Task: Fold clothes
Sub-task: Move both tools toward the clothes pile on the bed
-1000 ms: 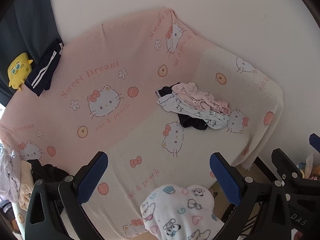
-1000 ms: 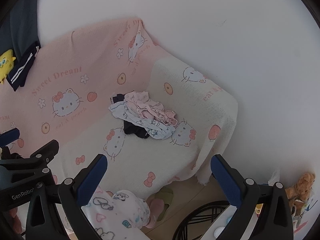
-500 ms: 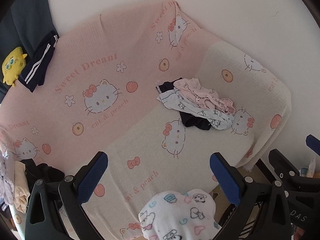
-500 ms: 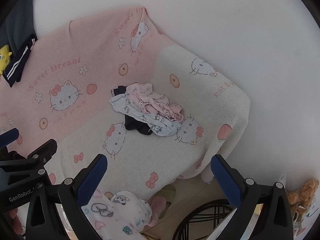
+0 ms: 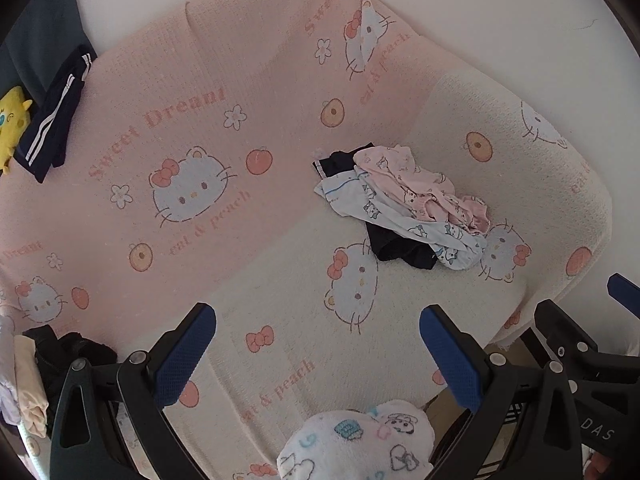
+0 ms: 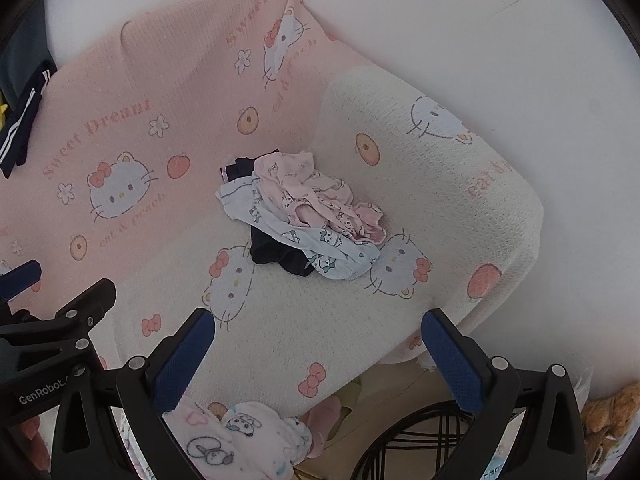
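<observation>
Nearest, the left gripper [image 5: 318, 354] and right gripper [image 6: 318, 356] hang with jaws spread wide, holding nothing, above a fleecy cartoon-print knee [image 5: 356, 444]. Well beyond the jaws, a crumpled pile of clothes [image 6: 304, 216], soft pink, pale blue print and dark navy, lies on the sofa [image 6: 328, 332] seat's waffle-knit cream and pink cover.

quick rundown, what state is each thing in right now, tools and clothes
left tool: open, holding nothing
right tool: open, holding nothing
pink garment: crumpled, on top of the pile
light blue printed garment: crumpled, under the pink one
dark garment: bunched at the bottom of the pile
navy striped garment: draped over the sofa back
</observation>
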Motion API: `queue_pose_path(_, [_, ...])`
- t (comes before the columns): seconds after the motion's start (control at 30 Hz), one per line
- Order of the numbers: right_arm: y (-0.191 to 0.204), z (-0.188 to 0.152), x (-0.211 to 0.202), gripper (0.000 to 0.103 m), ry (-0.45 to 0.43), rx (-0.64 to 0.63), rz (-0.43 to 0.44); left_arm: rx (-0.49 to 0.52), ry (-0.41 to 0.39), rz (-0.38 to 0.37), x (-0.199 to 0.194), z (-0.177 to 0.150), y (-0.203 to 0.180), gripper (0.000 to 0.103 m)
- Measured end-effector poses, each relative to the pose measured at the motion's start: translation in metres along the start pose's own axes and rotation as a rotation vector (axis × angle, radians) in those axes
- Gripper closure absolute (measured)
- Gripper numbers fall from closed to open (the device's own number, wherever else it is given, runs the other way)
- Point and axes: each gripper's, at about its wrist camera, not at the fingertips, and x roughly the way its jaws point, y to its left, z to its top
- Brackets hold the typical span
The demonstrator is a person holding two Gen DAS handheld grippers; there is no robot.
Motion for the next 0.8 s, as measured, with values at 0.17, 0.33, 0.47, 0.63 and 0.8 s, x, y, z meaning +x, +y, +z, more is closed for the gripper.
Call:
queue_pose_path(0.17, [-0.008, 0.010, 0.024, 0.000, 0.036, 0.040, 0.012, 0.020, 0.022, 0.000, 0.021, 0.009, -0.006, 0.000])
queue_pose_path(0.33, [-0.017, 0.018, 0.051, 0.000, 0.075, 0.088, 0.029, 0.050, 0.041, 0.002, 0.045, 0.014, -0.018, 0.000])
queue_pose_path(0.47, [-0.027, 0.023, 0.076, 0.000, 0.124, 0.139, 0.051, 0.048, 0.071, -0.024, 0.067, 0.020, -0.024, 0.000])
queue_pose_path(0.63, [-0.044, 0.025, 0.106, 0.000, 0.183, 0.245, 0.126, 0.017, 0.105, -0.070, 0.098, 0.030, -0.031, 0.000])
queue_pose_path(0.8, [-0.062, 0.023, 0.133, 0.000, 0.226, 0.367, 0.203, -0.003, 0.109, -0.107, 0.124, 0.040, -0.041, 0.000])
